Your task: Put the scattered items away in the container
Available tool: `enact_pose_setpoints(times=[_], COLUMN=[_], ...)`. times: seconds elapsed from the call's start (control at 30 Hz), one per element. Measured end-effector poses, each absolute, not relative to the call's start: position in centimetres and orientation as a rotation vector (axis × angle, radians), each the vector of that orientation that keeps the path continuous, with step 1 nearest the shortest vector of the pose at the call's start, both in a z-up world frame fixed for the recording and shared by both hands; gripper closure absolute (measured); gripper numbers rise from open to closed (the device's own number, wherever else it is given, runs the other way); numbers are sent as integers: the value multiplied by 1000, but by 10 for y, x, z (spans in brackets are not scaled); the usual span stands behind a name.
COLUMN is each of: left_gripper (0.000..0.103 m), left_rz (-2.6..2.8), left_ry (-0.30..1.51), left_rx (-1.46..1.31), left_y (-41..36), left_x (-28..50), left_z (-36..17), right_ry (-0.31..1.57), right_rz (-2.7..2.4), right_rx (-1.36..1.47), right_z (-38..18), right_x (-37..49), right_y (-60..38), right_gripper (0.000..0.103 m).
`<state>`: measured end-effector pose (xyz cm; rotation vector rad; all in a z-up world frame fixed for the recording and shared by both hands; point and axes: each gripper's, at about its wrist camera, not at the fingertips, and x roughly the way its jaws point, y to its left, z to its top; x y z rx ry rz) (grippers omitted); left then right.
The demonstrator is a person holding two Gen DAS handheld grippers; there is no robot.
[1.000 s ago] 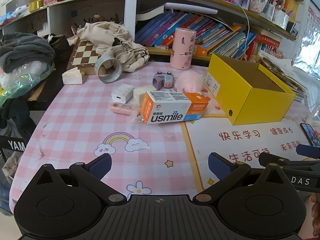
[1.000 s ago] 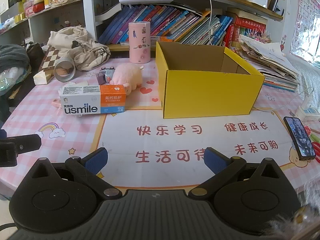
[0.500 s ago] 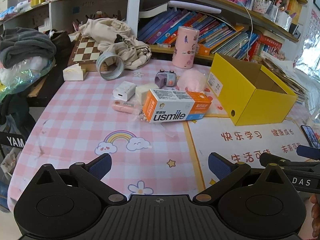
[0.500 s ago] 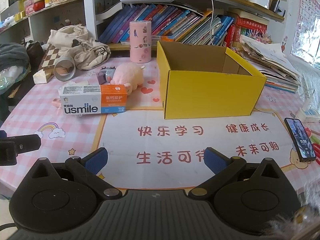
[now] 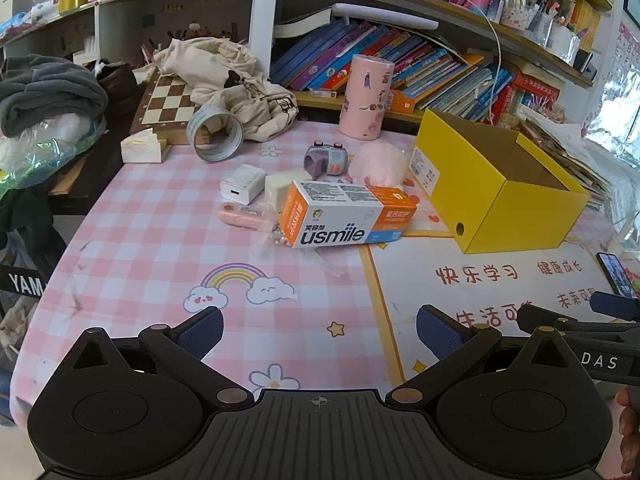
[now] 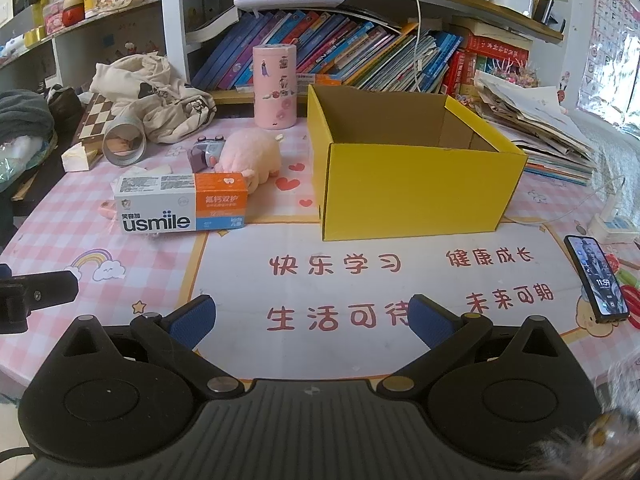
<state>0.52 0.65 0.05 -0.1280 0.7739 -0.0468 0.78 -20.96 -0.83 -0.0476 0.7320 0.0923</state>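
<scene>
An open yellow box (image 5: 496, 192) (image 6: 412, 196) stands empty on the pink checked table. Left of it lie a white and orange usmile carton (image 5: 344, 216) (image 6: 182, 208), a pink plush toy (image 5: 378, 162) (image 6: 250, 152), a purple toy camera (image 5: 326, 156) (image 6: 204, 152), a white charger (image 5: 242, 184), a cream block (image 5: 282, 188) and a pink tube (image 5: 242, 214). My left gripper (image 5: 318, 326) is open and empty, low over the table's front, well short of the carton. My right gripper (image 6: 312, 314) is open and empty over the white mat, in front of the box.
A tape roll (image 5: 214, 132), a tissue pack (image 5: 142, 148), a chessboard (image 5: 168, 104), a cloth bag (image 5: 228, 76) and a pink canister (image 5: 364, 96) stand at the back. A phone (image 6: 596, 280) lies at the right edge. Bookshelves line the rear.
My left gripper has moved slightly forward toward the scattered items, so the carton looks a little nearer. The right gripper has barely moved. Both stay open.
</scene>
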Motion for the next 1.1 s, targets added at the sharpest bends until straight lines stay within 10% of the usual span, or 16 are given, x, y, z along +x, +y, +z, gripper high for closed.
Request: enact_pose_setpoints(times=[1.1], left_gripper=[0], left_rz=[-53], left_ry=[779], left_rx=[-99], left_y=[6], left_x=[8], left_z=[-1], right_ry=[745], right_rz=[95], right_rx=[-37], right_z=[-11], right_x=[11], right_y=[-208], right_gripper=[0])
